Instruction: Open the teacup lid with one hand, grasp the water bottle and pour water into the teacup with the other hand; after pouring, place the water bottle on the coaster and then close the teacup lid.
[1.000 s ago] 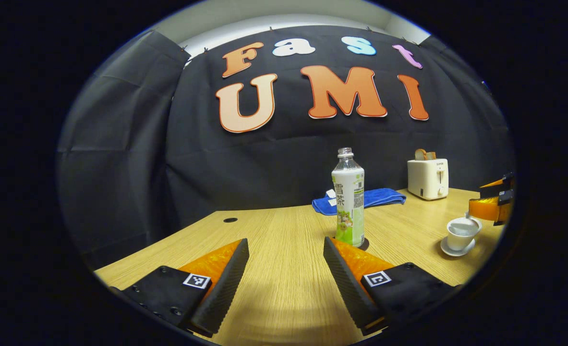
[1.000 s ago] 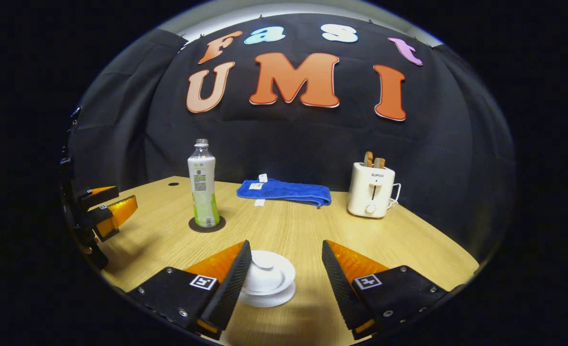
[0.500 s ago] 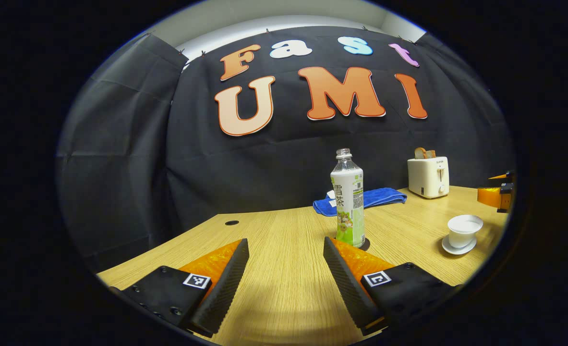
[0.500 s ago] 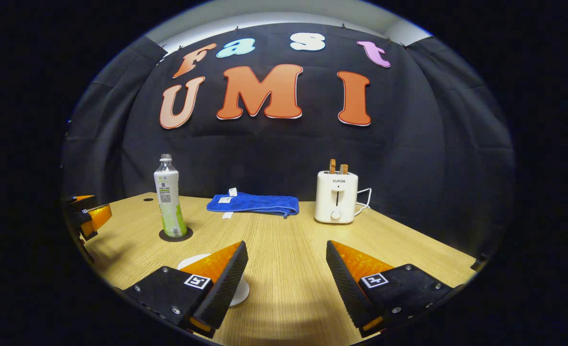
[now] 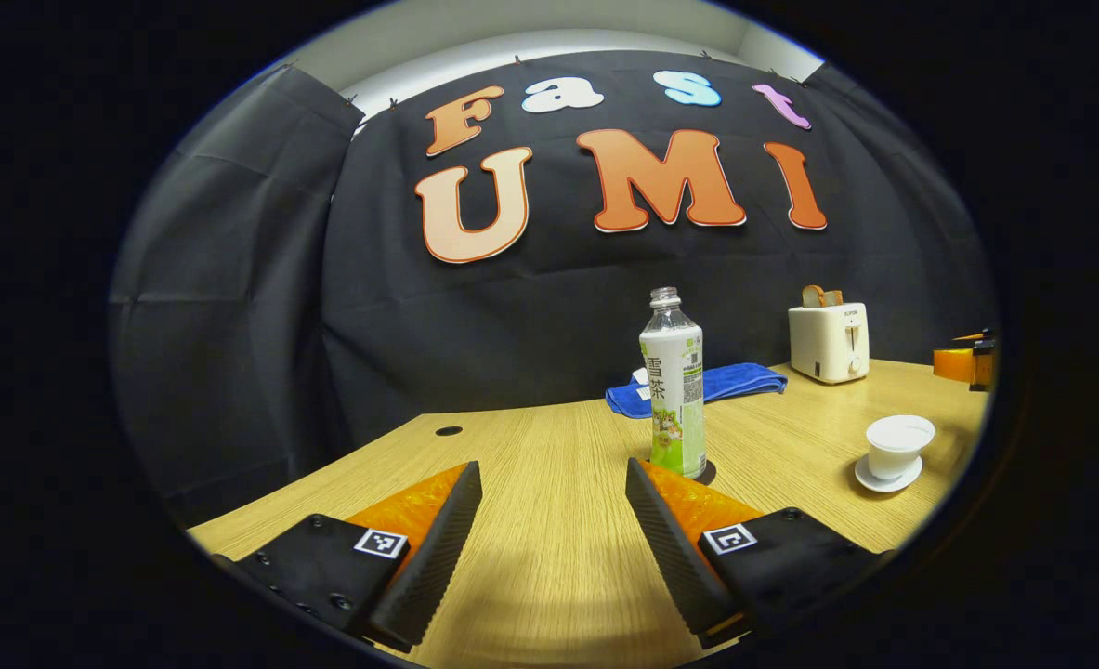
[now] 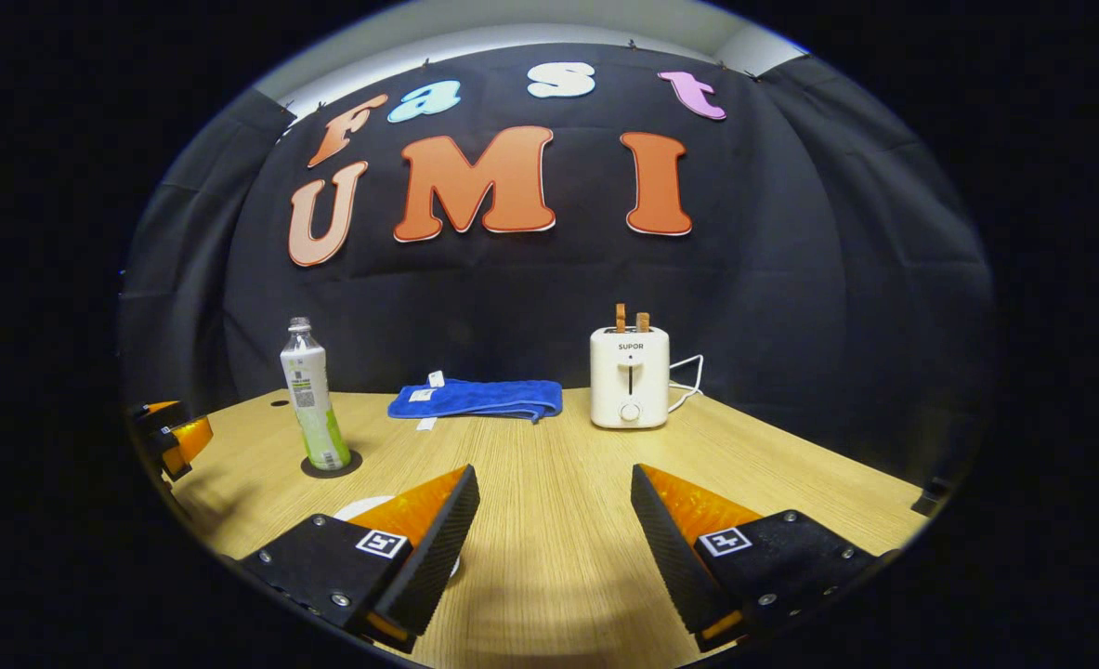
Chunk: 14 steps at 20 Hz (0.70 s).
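The small white porcelain teacup (image 5: 898,444) stands on its white saucer (image 5: 886,476) toward the right side of the pale wooden table (image 5: 549,557) in the left gripper view, with its white lid (image 5: 901,431) seemingly seated flat on top, though at this distance that is hard to confirm; in the right gripper view a white sliver of it (image 6: 361,507) peeks out behind the left finger. Well to the cup's left, the clear plastic water bottle with a green-and-white label (image 5: 673,386) stands upright and uncapped on the round dark coaster (image 6: 331,464). Behind the bottle a folded blue towel (image 6: 477,399) lies near the back wall, and a cream two-slot toaster with bread slices (image 6: 630,374) sits to its right. The left gripper (image 5: 552,497) hovers low over the table with its ribbed black fingers (image 5: 439,548) spread apart and holding nothing, the bottle just beyond its right finger; the right gripper (image 6: 554,497) likewise has its fingers wide apart and empty over bare wood; its orange edge also shows at the far right of the left gripper view.
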{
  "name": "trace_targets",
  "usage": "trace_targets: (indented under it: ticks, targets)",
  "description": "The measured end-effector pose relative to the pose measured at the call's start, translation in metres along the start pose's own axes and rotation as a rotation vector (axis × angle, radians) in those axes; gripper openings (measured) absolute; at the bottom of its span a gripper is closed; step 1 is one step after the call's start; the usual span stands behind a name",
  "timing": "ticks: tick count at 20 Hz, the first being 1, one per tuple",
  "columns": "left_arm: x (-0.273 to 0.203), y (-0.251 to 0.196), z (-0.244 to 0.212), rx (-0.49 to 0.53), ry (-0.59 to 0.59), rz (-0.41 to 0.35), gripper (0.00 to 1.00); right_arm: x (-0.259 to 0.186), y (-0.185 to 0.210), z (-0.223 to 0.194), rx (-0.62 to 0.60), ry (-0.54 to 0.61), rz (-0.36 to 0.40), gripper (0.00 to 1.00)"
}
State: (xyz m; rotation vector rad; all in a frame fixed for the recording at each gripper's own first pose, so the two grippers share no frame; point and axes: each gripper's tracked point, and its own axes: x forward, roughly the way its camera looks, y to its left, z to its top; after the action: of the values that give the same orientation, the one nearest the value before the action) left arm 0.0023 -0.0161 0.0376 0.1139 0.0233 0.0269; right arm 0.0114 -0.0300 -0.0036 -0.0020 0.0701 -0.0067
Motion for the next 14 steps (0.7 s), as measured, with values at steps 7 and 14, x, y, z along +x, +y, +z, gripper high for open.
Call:
trace_targets:
  ticks: [7, 14]
  targets:
    - [0.0, 0.0, 0.0, 0.002, 0.0, 0.0, 1.0, 0.0, 0.008, -0.015, -0.053, -0.002, 0.009, 0.98]
    - [0.002, -0.001, 0.0, 0.003, -0.002, 0.002, 0.96, -0.002, 0.02, -0.004, 0.0, -0.075, 0.083, 0.98]
